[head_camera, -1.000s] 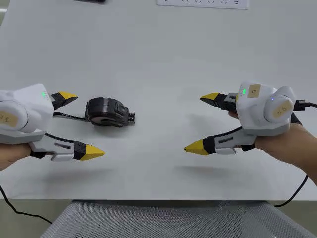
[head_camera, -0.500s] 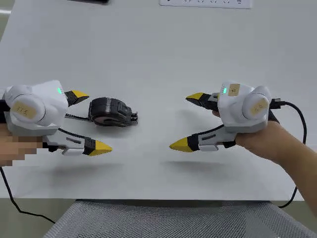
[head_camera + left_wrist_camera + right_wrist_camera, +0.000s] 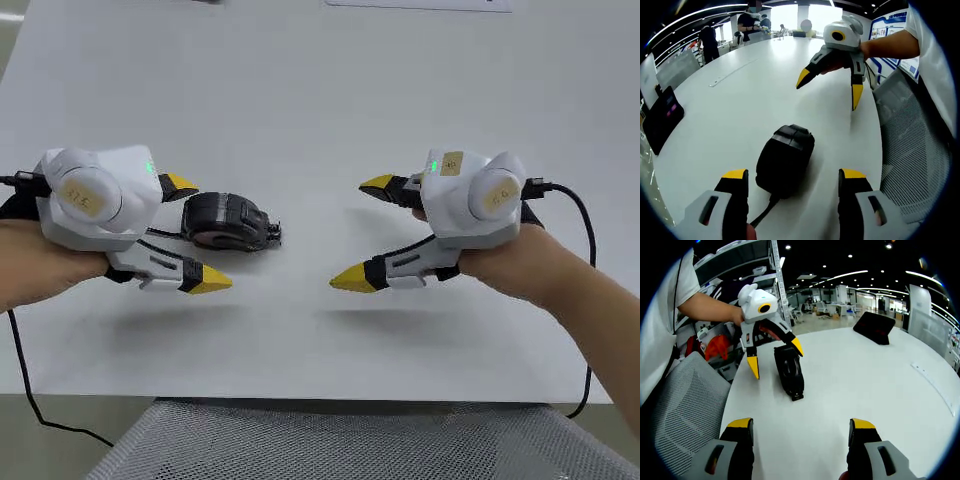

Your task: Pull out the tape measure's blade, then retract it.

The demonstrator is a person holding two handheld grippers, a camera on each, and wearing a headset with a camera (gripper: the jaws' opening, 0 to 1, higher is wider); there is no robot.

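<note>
On the table (image 3: 300,90): tape measure (image 3: 225,222) lies flat on its side, blade fully in, nothing pulled out yet.
Landmark: all places below are relative to the tape measure.
Hook end (image 3: 270,237): points toward the right gripper; a black strap (image 3: 150,235) trails off the opposite end.
Left gripper (image 3: 200,233): jaws spread wide, one tip on each side of the case's strap end, straddling it. Looks like no contact; nothing gripped.
Right gripper (image 3: 360,232): jaws spread wide, empty, well apart from the hook end and facing it.
Step (judgement): approach. Neither pull nor retract has begun.
Handling (judgement): case is a hard, compact, fairly dense shell. It won't deform, but the smooth sides may slip on the slick tabletop unless clamped. Blade is thin spring steel, so it is stiff along its length, kinks if bent, and snaps back fast.
Where to hold (judgement): left jaws across the flat sides of the case, clear of the blade mouth. Right jaws pinch the hook tab.
Risk (judgement): the small tab is easy to miss or lose. An uncontrolled retract could whip, so feed it back while pinched.
</note>
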